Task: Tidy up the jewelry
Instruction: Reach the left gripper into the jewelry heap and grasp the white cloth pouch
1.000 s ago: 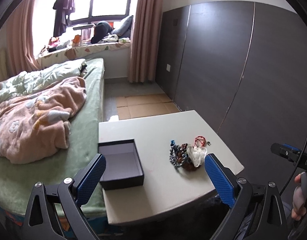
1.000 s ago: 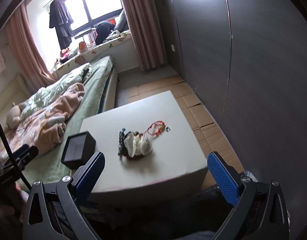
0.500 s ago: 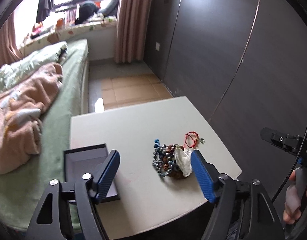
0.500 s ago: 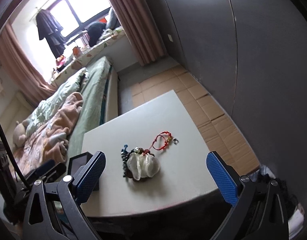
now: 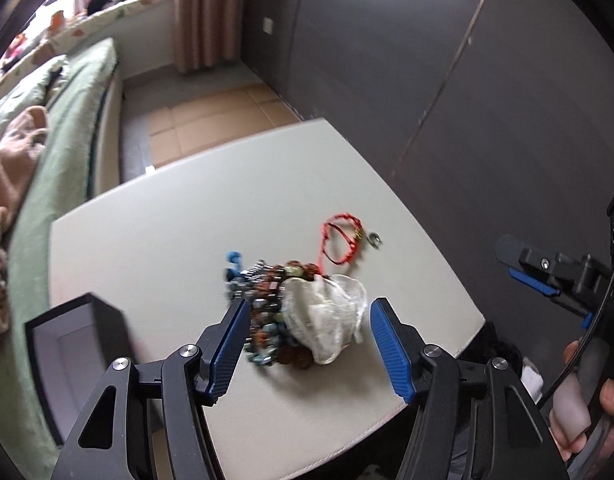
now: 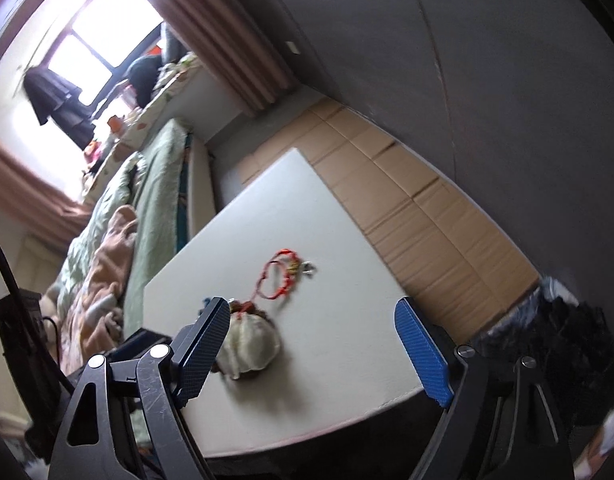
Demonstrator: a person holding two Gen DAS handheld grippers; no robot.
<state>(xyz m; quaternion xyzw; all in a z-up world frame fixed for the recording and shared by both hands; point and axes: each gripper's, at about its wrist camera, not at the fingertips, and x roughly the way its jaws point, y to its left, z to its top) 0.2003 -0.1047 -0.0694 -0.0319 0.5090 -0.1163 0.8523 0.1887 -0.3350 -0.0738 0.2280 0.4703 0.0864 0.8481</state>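
A heap of beaded jewelry [image 5: 263, 308] with a white pouch [image 5: 327, 320] on it lies on the white table [image 5: 187, 240]. A red string bracelet [image 5: 341, 240] with a small metal ring lies just beyond the heap. My left gripper [image 5: 311, 344] is open, its fingers either side of the heap, just above it. An open black box [image 5: 75, 348] stands at the left. In the right wrist view my right gripper [image 6: 319, 352] is open, above the table's near edge, with the pouch [image 6: 251, 346] by its left finger and the bracelet [image 6: 279, 276] beyond.
A bed [image 5: 39, 168] with green and pink blankets runs along the table's left side. Dark wardrobe panels [image 5: 447, 80] stand to the right. Cardboard sheets [image 6: 427, 216] cover the floor beyond the table. The right gripper also shows at the right edge of the left wrist view [image 5: 547, 276].
Both grippers have moved forward and down toward the jewelry heap. The left gripper's fingers have narrowed and now bracket the heap. The right gripper has tilted and stays wide open.
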